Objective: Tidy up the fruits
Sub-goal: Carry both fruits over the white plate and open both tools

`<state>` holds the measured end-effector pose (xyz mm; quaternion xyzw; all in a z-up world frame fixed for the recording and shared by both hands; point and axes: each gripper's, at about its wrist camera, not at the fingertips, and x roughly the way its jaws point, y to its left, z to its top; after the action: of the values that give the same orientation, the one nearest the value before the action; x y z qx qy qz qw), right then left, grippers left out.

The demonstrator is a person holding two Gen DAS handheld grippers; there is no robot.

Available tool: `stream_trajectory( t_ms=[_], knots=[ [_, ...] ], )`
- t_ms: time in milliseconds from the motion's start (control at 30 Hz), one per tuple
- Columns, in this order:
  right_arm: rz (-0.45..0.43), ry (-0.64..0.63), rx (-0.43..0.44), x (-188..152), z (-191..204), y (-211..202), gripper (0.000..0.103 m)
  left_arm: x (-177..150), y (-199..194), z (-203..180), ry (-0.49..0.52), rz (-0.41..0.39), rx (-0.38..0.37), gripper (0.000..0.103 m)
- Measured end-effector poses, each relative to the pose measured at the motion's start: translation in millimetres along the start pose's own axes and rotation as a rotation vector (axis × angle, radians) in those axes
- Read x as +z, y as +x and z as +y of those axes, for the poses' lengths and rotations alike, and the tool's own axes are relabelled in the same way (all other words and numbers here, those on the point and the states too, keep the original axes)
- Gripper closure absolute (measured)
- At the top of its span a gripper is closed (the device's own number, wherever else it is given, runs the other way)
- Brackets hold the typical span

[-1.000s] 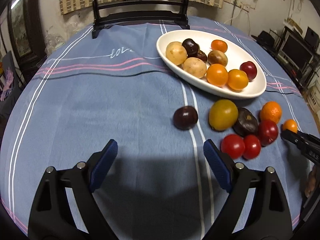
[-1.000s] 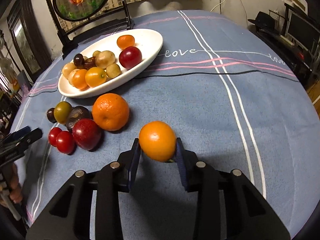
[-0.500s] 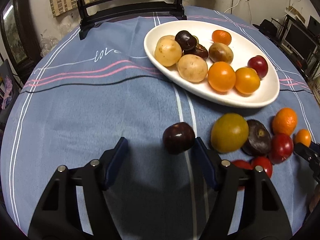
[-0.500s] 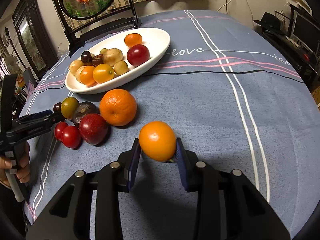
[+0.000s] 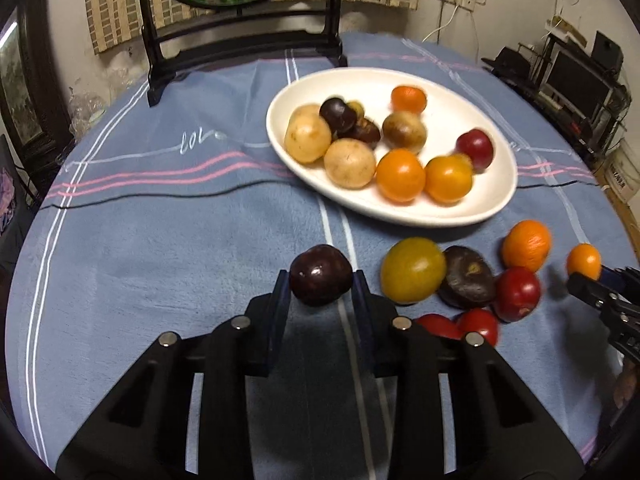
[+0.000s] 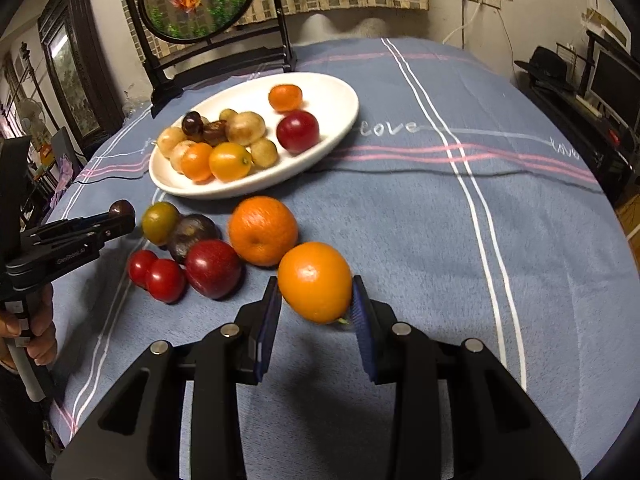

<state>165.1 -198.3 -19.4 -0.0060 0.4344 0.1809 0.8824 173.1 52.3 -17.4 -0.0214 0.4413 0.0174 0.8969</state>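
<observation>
1. Presently, the left tool [image 5: 321,285] was clenched on a dark plum [image 5: 321,274], one pad on each flank of the fruit. The plum sat at frame centre of the left wrist view, and a shadow on the cloth beneath suggested it was just clear of the counter [image 5: 160,240].
2. The right tool [image 6: 316,300] was clenched on a small orange [image 6: 315,280], held at lower centre of the right wrist view.
3. The white oval plate [image 5: 496,200] lay above and right of the plum in the left wrist view; in the right wrist view it lay above and left of the orange. Its long axis ran from upper left to lower right in the left wrist view.
4. The plate already carried pale, dark, orange and red fruits. Bare plate floor showed mainly toward its upper right end in the left wrist view.
5. Loose fruit remained on the counter between the two tools: a yellow-green fruit [image 5: 413,270], a dark wrinkled fruit [image 5: 468,276], a red plum [image 5: 517,293], a larger orange [image 5: 526,245] and two small tomatoes [image 6: 157,274].
6. Judgement: both tools stood about equally near the plate's near rim; each transfer should run up-frame toward that rim, clear of the loose fruit.
</observation>
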Motion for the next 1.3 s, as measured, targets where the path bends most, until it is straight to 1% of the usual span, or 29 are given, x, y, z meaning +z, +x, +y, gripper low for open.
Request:
stream_trajectory(
  t_ms=[200,333,467,600,667,867,967,1033,1133,1233,1267,1300],
  knots=[
    [-0.064,-0.058,0.002,23.8,13.6,-13.3,0.068,14.4,-26.3,-7.4,0.019,-0.053,-0.018,0.071],
    [-0.110,-0.092,0.006,45.2,23.3,-18.7,0.068,31.4,-31.1,-9.3,0.016,-0.075,-0.027,0.071],
    [-0.137,-0.116,0.009,65.3,32.1,-14.1,0.068,50.4,-28.3,-11.2,0.005,-0.092,-0.031,0.071],
    [-0.142,-0.150,0.017,89.8,40.6,2.2,0.068,67.8,-17.9,-11.3,-0.018,-0.100,-0.039,0.071],
    [-0.131,-0.157,0.017,102.9,42.7,16.1,0.068,76.8,-9.8,-12.3,-0.025,-0.098,-0.046,0.071],
    [-0.096,-0.155,0.015,126.5,45.7,54.0,0.067,97.8,21.9,-19.8,-0.045,-0.065,-0.081,0.071],
    [-0.081,-0.147,0.001,134.2,44.5,72.9,0.067,103.6,35.3,-25.1,-0.036,-0.056,-0.063,0.071],
    [-0.076,-0.140,-0.009,136.6,42.0,80.5,0.067,106.8,41.5,-26.4,-0.036,-0.060,-0.043,0.071],
    [-0.081,-0.124,-0.006,140.9,38.4,88.6,0.067,112.1,47.9,-26.5,-0.048,-0.060,-0.036,0.071],
    [-0.065,-0.104,0.000,143.9,36.1,94.4,0.062,115.8,54.3,-24.2,-0.069,-0.050,-0.021,0.069],
    [-0.068,-0.096,0.003,144.3,34.3,94.2,0.058,117.0,56.5,-21.8,-0.088,-0.041,-0.017,0.057],
    [-0.088,-0.081,0.000,143.9,32.2,90.8,0.046,117.1,56.4,-20.2,-0.102,-0.040,-0.018,0.051]
  ],
)
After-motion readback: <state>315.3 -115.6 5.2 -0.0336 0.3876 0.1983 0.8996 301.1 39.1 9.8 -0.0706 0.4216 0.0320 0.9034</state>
